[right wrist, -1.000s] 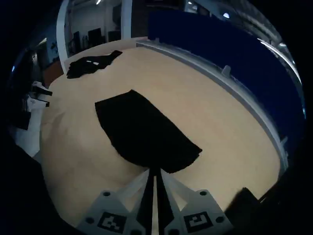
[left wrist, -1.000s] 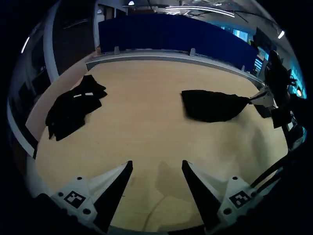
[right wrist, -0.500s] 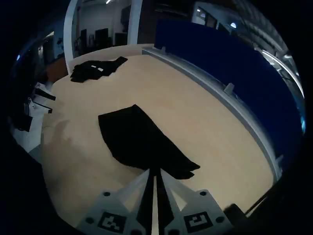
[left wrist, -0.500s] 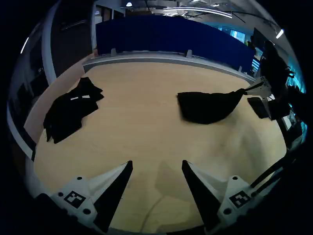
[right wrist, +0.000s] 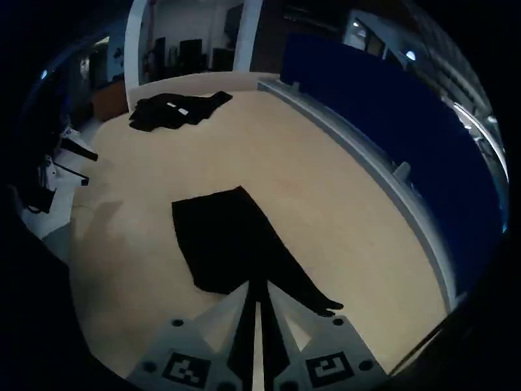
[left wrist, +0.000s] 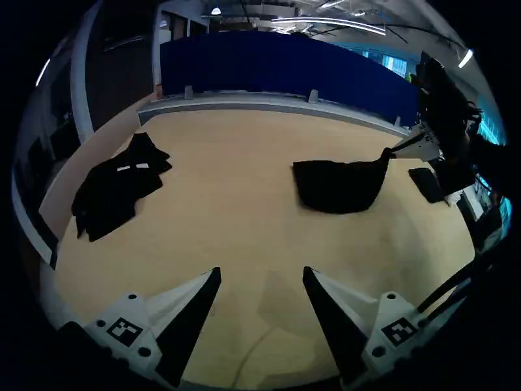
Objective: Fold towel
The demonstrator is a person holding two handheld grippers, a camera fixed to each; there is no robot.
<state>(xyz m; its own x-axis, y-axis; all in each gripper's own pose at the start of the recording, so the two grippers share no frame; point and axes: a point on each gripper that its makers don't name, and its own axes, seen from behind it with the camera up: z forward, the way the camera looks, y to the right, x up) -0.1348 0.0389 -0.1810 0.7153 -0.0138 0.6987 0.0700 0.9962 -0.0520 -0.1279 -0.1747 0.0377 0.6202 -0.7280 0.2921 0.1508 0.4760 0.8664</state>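
L hand-held gripper [left wrist: 261,270]: jaws wide open, nothing between them, bare table [left wrist: 241,215] showing in the gap; it sits low over the near edge of the table, well apart from the fabric. R hand-held gripper [right wrist: 258,284]: fingers pressed together w/ no visible gap, pinching a corner of the black towel [right wrist: 221,241]. In the right gripper view the towel runs from the fingertips outward across the light wood top, w/ the far end lying flat and squared off and the near end narrowing to the pinch point. A thin tail of fabric lies on the table just right of the fingers. In the left gripper view the same towel is approx mid-table, right of centre. Most of it is down on the surface, and its right corner is drawn up to a peak where the R gripper's white tip meets it. A person stands behind that gripper at the table's right edge, dark and hard to make out. A separate pile of dark cloth [left wrist: 117,182] lies rumpled near the left edge, w/ small white tags on top, well apart from the towel. A blue partition [left wrist: 286,65] runs along the far side of the table. Lighting is dim, so I can't tell the fabric texture or the no. of layers in the towel.
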